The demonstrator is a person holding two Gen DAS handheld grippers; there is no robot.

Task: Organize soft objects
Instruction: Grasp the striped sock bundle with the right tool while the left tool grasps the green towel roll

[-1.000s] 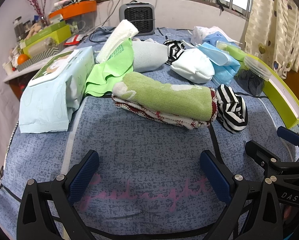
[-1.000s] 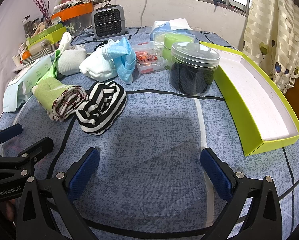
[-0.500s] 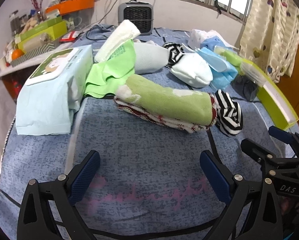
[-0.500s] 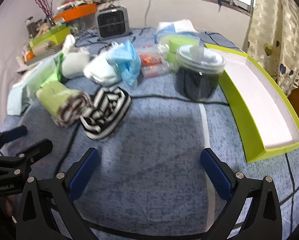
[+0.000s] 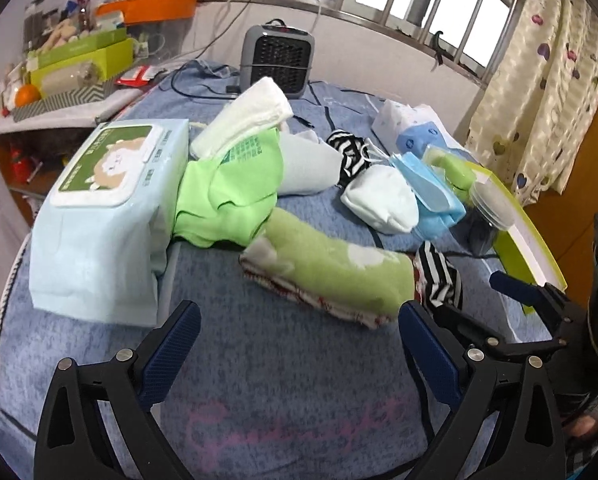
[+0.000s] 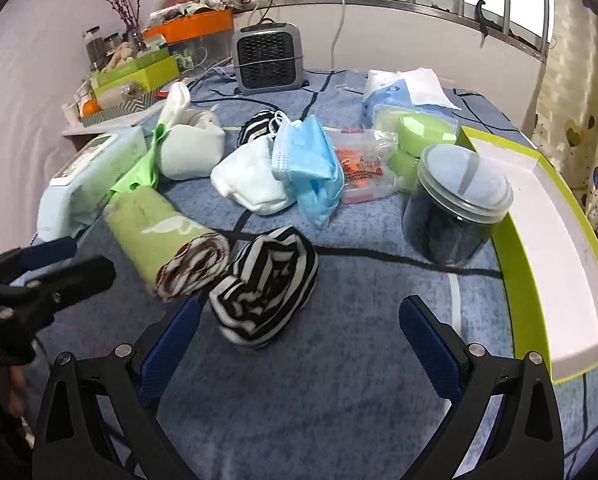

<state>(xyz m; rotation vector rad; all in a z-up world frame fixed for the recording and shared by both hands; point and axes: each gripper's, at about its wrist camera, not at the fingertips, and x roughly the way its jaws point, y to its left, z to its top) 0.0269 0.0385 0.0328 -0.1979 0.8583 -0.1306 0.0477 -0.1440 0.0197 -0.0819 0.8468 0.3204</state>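
Here the lime-green tray (image 6: 555, 264) at the right edge of the blue cloth-covered counter (image 6: 339, 400) shows only its bare white floor, and the clear lidded jar (image 6: 459, 208) touching its near wall is filled with something dark I cannot identify. The soft things lie loose on the cloth: a rolled green towel (image 5: 335, 272) touching a striped black-and-white bundle (image 6: 265, 284), with a white sock roll (image 6: 251, 184) and blue face masks (image 6: 307, 168) behind, and a wet-wipes pack (image 5: 99, 216) at far left. The left gripper (image 5: 299, 344) hovers low before the towel, fingers apart; the right gripper (image 6: 299, 340) sits just before the striped bundle, fingers apart, empty
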